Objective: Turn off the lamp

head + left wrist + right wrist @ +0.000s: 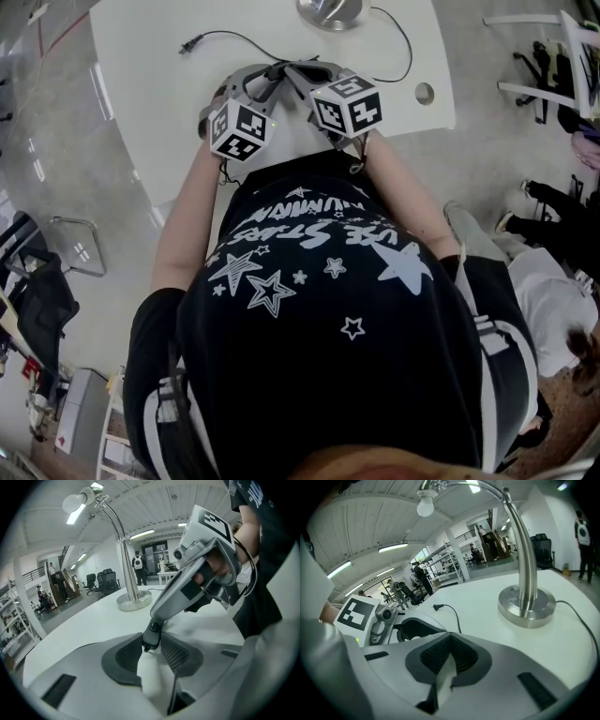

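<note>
The lamp has a round chrome base (328, 11) at the table's far edge, a bent chrome neck (525, 541) and a bare white bulb (425, 507) hanging down; I see no clear glow in it. Its black cord ends in a loose plug (187, 45) lying on the white table (141, 56). My left gripper (270, 75) and right gripper (300, 67) are held close together over the table's near edge, tips almost touching, well short of the lamp. Both are shut with nothing in them. In the left gripper view the right gripper (151, 637) crosses just before my own jaws.
A round cable hole (425, 93) sits in the table at the right. Office chairs (105, 581) and a standing person (138, 566) are far behind the lamp. Shelving (445, 562) and more people (419, 576) fill the hall. My own dark shirt (328, 309) blocks the lower head view.
</note>
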The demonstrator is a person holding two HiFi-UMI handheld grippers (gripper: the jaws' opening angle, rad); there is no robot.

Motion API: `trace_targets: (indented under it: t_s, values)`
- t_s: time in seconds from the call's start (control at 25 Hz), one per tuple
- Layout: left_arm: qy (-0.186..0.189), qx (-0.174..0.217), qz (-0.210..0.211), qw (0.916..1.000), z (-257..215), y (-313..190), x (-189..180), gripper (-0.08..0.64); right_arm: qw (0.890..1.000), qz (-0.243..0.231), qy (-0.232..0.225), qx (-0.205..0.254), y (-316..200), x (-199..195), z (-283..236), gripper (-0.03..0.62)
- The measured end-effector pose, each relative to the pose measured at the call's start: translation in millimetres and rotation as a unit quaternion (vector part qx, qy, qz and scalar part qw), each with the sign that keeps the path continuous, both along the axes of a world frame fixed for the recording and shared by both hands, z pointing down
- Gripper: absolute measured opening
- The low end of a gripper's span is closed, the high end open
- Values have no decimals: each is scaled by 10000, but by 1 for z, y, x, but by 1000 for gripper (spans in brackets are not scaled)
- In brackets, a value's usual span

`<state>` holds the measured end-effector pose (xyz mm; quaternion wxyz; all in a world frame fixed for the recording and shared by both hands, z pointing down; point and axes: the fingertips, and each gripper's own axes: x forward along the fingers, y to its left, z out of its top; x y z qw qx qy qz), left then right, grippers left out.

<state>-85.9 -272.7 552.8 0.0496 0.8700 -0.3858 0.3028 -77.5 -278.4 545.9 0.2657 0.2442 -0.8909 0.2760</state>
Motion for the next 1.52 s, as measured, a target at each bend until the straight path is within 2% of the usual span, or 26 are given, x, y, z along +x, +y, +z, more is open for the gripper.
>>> trace_targets:
  t_s: [0.12,0.32,0.64,0.96,1.16,1.52]
  values:
    - [45,-59,-19,10000,0,-2,-1,133,9997,-215,138,8,-2,-6,3,5]
    - [72,-122,-23,9999,0,-3,-1,133,9995,-214,166,-179,-3,-5,4,6]
    - [54,-153,3,9999,-1,-2,-2,133,9976,-283,623,55,-4,-7,6,6]
    - [76,-169,-10,9998,0,-1,-3,133,9990,-131,427,-51,-2,-8,6,6]
    - [-22,-125,-34,9999,1,-2,-3,133,9994,198,-60,-291,-6,-2,-3,6]
    - [-137,112,-318,9993,-5,1,-13,135,9982,513,-186,-265,-4,18,-16,6]
